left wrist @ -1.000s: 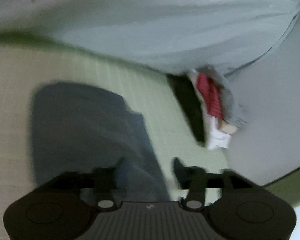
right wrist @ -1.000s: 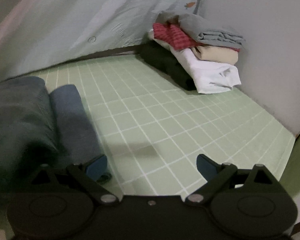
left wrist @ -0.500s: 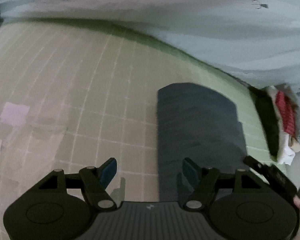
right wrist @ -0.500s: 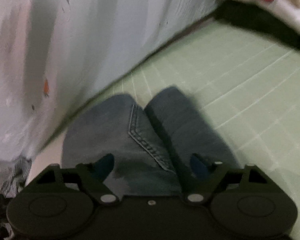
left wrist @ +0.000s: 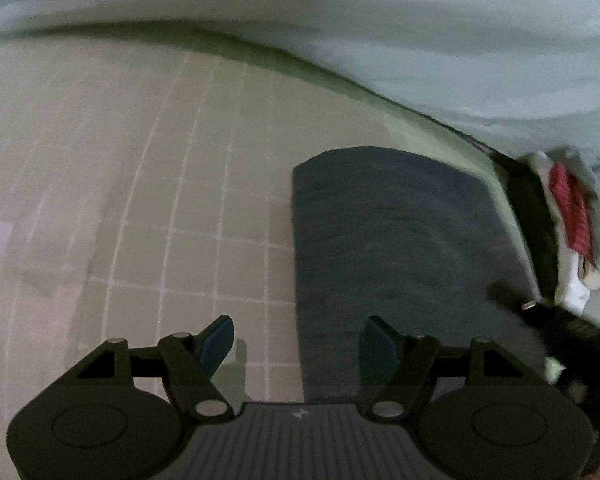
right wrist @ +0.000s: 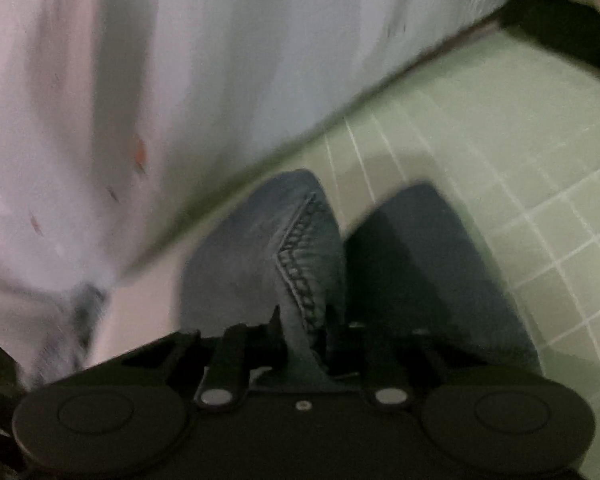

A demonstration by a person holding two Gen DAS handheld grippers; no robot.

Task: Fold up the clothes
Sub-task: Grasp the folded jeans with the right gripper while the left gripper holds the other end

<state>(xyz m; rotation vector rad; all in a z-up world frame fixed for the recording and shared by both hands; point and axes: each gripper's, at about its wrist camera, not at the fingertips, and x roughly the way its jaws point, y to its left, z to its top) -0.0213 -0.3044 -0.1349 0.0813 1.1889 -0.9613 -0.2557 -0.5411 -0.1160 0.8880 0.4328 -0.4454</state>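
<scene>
Jeans [left wrist: 400, 248] lie folded into a compact dark block on the green checked mat [left wrist: 204, 208], with a stack of already folded clothes [left wrist: 568, 232] just beyond their right edge. To their left the mat is bare. The left claw [left wrist: 296, 340] hangs wide apart and empty over the jeans' near left corner. The right claw [right wrist: 300, 336] is closed on a seamed fold of the jeans [right wrist: 296, 264]. Folding looks nearly finished; moving them toward the stack seems what remains.
</scene>
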